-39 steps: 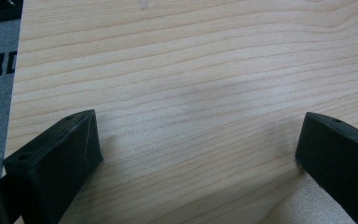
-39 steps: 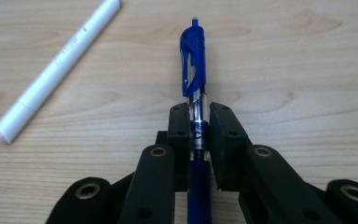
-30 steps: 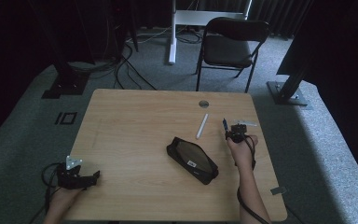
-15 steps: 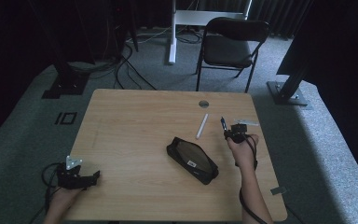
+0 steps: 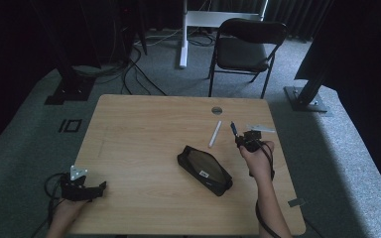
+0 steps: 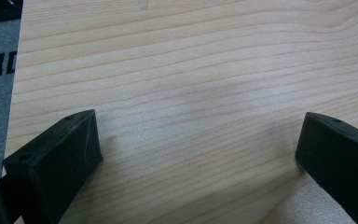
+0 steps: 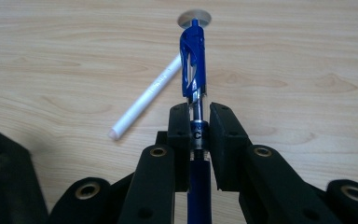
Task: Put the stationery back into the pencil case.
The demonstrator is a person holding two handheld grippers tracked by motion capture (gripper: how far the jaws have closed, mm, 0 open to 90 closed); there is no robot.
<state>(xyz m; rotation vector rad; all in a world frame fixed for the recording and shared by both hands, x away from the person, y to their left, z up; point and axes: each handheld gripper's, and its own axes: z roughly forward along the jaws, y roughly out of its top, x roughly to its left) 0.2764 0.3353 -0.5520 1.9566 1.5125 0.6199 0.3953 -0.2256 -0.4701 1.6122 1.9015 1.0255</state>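
My right gripper [image 7: 196, 122] is shut on a blue pen [image 7: 193, 60], whose clip end sticks out past the jaws; in the high view this right gripper [image 5: 239, 139] is lifted over the table's right side with the pen [image 5: 233, 129] pointing up and away. A white pen [image 5: 215, 134] lies on the wood just left of it, also the white pen [image 7: 147, 95] in the right gripper view. An open black pencil case [image 5: 204, 169] lies near the table's middle. My left gripper [image 5: 99, 187] rests at the front left corner, open, with bare wood between its jaws [image 6: 196, 140].
The wooden table [image 5: 144, 129] has a round cable hole [image 5: 217, 110] near its far edge. A black chair [image 5: 245, 49] stands behind the table. Cables and stand feet lie on the grey carpet around it. The case's dark edge [image 7: 4, 172] is at the lower left of the right gripper view.
My right gripper has risen a little with the blue pen and shifted slightly left. The left gripper has kept still.
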